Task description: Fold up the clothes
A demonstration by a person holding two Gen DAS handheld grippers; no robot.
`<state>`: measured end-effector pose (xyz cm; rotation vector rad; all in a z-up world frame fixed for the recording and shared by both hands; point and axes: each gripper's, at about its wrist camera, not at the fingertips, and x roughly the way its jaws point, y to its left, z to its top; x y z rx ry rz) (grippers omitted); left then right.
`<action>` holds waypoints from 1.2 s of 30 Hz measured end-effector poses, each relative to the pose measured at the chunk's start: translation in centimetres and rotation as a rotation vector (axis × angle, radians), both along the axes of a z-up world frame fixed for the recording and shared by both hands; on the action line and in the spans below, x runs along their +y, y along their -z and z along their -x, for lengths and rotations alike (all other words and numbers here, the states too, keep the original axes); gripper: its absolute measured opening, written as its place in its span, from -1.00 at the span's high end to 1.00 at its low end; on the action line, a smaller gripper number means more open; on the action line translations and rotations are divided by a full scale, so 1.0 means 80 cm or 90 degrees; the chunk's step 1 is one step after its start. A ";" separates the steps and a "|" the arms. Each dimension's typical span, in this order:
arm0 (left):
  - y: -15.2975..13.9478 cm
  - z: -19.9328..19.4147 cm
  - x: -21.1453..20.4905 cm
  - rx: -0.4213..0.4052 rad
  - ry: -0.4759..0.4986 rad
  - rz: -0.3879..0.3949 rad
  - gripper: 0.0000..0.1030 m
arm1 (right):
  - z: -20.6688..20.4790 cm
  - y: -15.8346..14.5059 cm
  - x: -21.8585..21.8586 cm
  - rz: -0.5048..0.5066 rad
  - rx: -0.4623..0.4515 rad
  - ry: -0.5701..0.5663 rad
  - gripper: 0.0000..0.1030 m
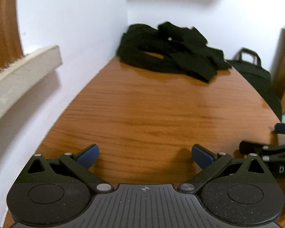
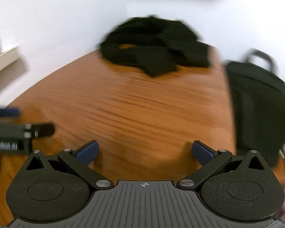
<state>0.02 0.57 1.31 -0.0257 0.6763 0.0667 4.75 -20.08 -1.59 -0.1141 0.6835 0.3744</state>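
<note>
A: Garment (image 1: 171, 53) status?
B: Black, rumpled heap, far end of table (image 1: 142, 104) by the wall corner. No flat fold showing.
A: Grippers?
B: Left gripper (image 1: 145, 155) and right gripper (image 2: 145, 152) both spread wide, empty, near edge, well apart from it.

black garment (image 1: 171, 51), crumpled and unfolded in a loose heap with strips of fabric trailing toward the near side, lying at the tabletop (image 1: 146, 114) far edge, in its far-left corner against the wall
</note>
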 end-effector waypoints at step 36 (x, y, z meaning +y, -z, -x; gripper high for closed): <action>-0.065 0.018 -0.055 -0.158 -0.129 0.116 -1.00 | -0.380 -0.037 -0.050 0.049 -0.089 -0.310 0.26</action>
